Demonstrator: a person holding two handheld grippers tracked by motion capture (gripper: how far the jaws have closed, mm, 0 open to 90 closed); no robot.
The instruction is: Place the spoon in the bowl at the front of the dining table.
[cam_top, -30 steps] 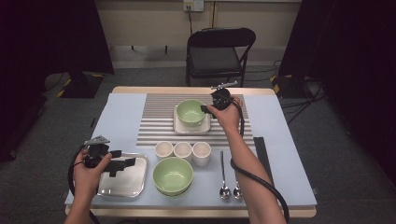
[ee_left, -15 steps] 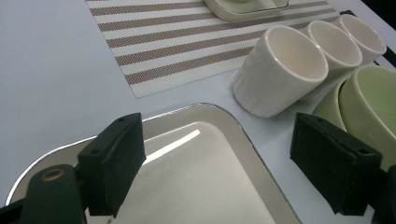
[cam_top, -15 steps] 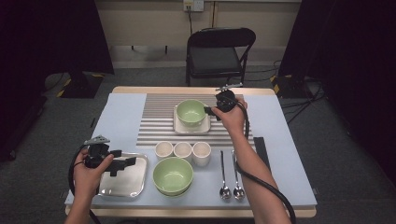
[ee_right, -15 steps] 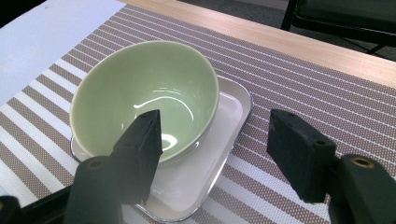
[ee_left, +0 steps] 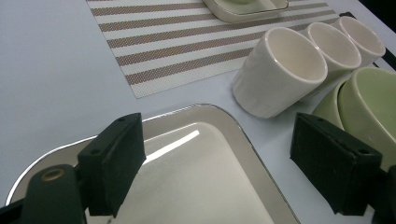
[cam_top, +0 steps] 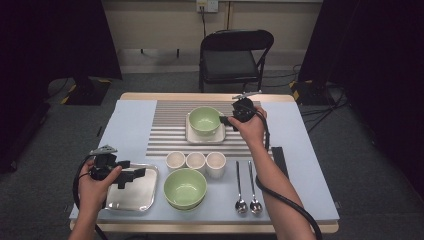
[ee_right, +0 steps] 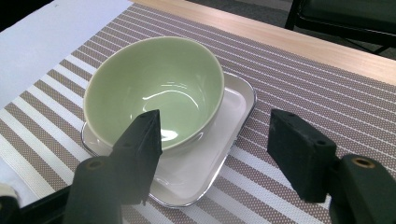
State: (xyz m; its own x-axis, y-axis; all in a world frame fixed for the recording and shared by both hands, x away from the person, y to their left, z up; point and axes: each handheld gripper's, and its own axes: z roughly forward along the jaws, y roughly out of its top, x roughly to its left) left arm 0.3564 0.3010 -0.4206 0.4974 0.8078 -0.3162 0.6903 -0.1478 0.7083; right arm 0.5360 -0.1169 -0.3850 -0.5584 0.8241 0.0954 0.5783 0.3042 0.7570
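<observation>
A pale green bowl (cam_top: pixel 205 119) (ee_right: pixel 154 88) rests on a square white plate (cam_top: pixel 192 136) (ee_right: pixel 205 168) on the striped placemat (cam_top: pixel 165 131). My right gripper (cam_top: pixel 226 120) (ee_right: pixel 217 140) hovers at the bowl's right side. It is open, its jaws straddle the plate's near corner, and one jaw is in front of the bowl's rim without pressing on it. My left gripper (cam_top: pixel 131 176) (ee_left: pixel 219 149) stands open just above a shiny metal tray (cam_top: pixel 134 199) (ee_left: pixel 187 111) at the front left, with nothing between its jaws.
Three cream cups (cam_top: pixel 195 161) (ee_left: pixel 285 70) stand in a row at mid-table. A second green bowl (cam_top: pixel 185 187) (ee_left: pixel 369 107) sits in front of them, with two spoons (cam_top: pixel 247 192) to its right. A black strip (cam_top: pixel 278 158) lies at the right. A folding chair (cam_top: pixel 235 57) stands behind the table.
My right gripper has shifted very slightly beside the far bowl, jaws still open. The left hand has kept still over the tray.
</observation>
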